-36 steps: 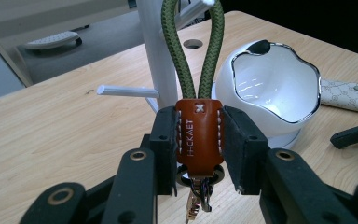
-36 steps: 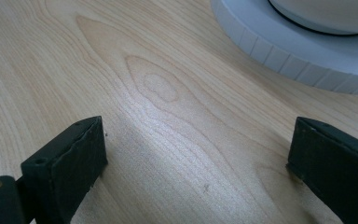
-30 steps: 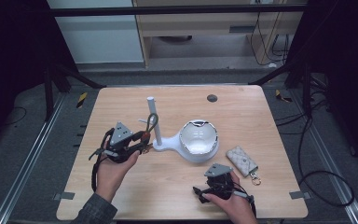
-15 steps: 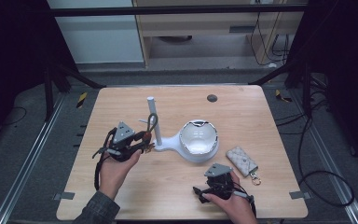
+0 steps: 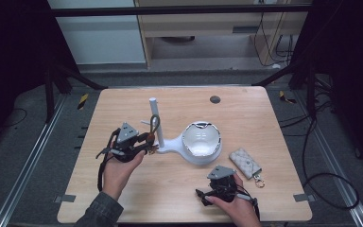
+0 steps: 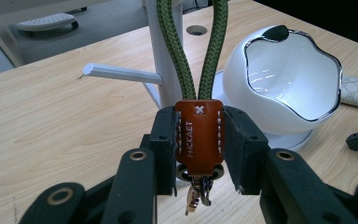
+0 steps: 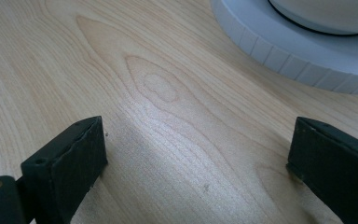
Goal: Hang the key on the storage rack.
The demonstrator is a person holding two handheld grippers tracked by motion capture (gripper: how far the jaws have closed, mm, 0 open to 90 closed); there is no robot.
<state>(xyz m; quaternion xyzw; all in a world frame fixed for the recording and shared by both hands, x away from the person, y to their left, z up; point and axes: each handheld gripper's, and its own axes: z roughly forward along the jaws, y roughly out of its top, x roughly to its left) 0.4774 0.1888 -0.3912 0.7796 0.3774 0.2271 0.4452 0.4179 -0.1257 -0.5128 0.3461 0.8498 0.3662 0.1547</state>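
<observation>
I count one keychain (image 6: 199, 135) clamped in my left claw (image 6: 199, 154), one white stand (image 5: 189, 144), one pouch (image 5: 246, 162), my right claw (image 7: 198, 168) wide over the wooden bench (image 5: 246, 113).

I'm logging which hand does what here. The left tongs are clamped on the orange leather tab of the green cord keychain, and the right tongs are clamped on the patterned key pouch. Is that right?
Not quite. The right tongs stand open over bare table, as the right gripper view shows; the key pouch lies apart on the table. The left tongs do clamp the orange leather tab of the green cord keychain.
</observation>
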